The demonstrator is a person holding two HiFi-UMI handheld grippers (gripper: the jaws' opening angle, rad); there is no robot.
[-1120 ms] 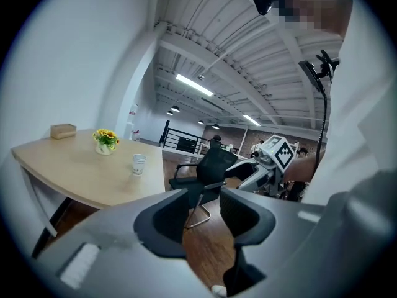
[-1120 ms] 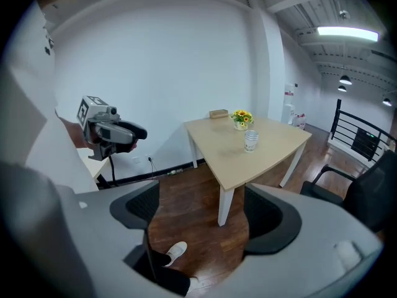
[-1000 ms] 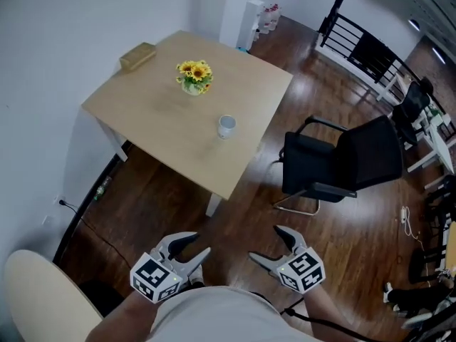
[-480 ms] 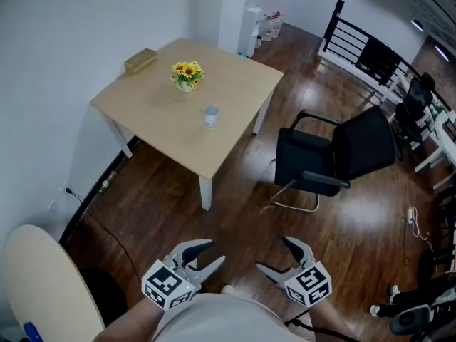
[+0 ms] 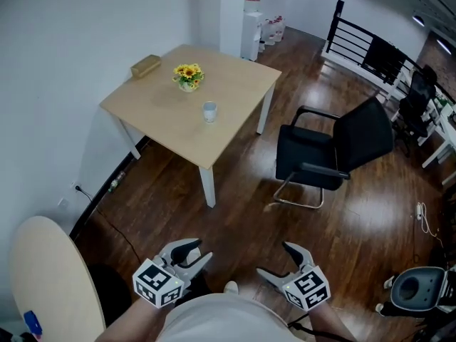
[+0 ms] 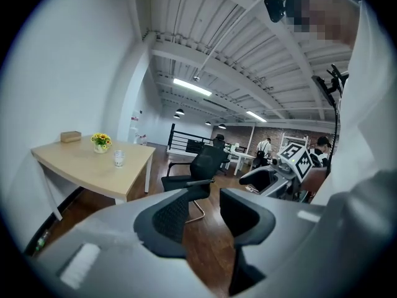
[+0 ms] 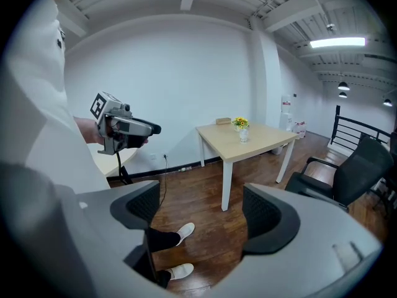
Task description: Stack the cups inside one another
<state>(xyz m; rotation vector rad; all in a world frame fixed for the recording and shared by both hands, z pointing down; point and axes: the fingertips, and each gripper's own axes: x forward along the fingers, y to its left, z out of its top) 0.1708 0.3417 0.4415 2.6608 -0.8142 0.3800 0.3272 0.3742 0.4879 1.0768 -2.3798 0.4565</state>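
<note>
pale wood table (image 5: 171,112) stands far off, bearing a cup (image 5: 209,111) beside a small flower pot (image 5: 188,78). left gripper (image 5: 191,254) and right gripper (image 5: 285,262) hang near, well apart from it, jaws spread and empty.

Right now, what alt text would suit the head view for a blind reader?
A person holds the left gripper and the right gripper, both open and empty, above a wooden floor. Farther off stands a pale table bearing a cup, flowers and a box, a black chair beside it.

Both held low before the body, the left gripper (image 5: 192,256) and right gripper (image 5: 279,262) gape apart, empty
</note>
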